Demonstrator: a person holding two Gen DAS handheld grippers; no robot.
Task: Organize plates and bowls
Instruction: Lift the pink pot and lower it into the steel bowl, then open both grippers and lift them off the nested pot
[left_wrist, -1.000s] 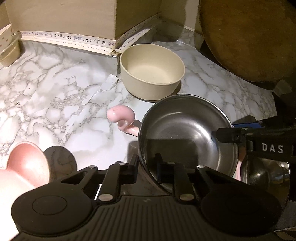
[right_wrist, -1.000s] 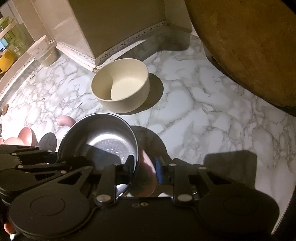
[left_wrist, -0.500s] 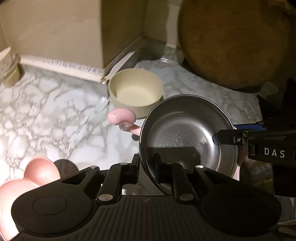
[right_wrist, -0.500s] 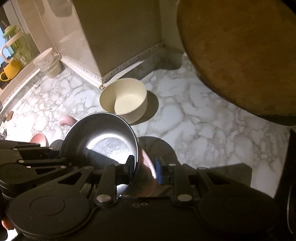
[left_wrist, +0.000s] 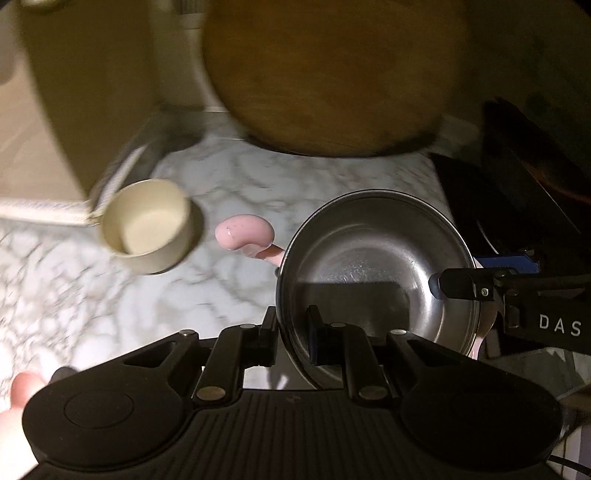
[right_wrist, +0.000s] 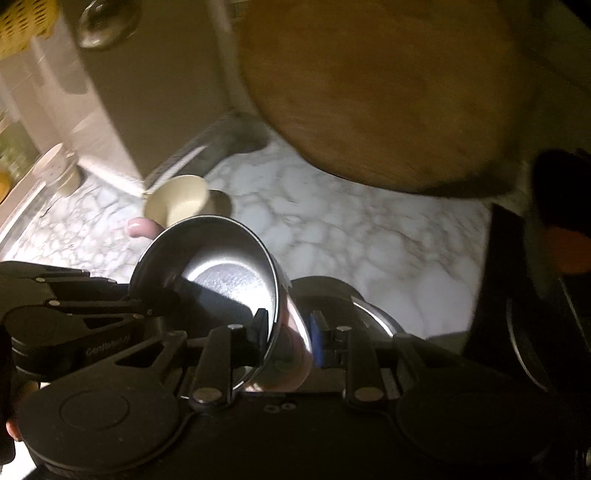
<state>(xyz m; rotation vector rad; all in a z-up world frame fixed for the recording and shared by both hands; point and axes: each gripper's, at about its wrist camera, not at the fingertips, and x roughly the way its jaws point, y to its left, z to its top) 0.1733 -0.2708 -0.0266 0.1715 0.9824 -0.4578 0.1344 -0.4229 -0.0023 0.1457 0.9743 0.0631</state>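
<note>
While both views are smeared by motion blur, the grips read clearly enough. The left gripper (left_wrist: 291, 332) is nearly closed, its two fingers pinching the near rim of a steel bowl (left_wrist: 369, 266) — one finger outside the wall, the other inside. From the opposite side the right gripper (right_wrist: 286, 332) clamps the same steel bowl (right_wrist: 221, 266) together with a pink bowl (right_wrist: 291, 354) nested under it: its left finger sits inside the steel rim and its blue-padded right finger presses on the pink outer wall, so its narrow gap is filled by both walls. In the left wrist view the right gripper's finger reaches in over the far rim from the right. The stack is held between the two grippers, clear of the counter (left_wrist: 236, 177), and tilted so that the steel interior faces up and toward the left gripper's camera.

A pink lobed handle (left_wrist: 245, 232) pokes out from behind the steel bowl's upper left edge. Beyond it a cream bowl (left_wrist: 147, 225) stands upright on the white marbled counter, near the foot of a beige wall corner. A large round wooden board (left_wrist: 332, 74) leans at the back of the counter. At the lower left corner of the left wrist view part of another pink item (left_wrist: 18, 398) shows — too cropped to identify.
</note>
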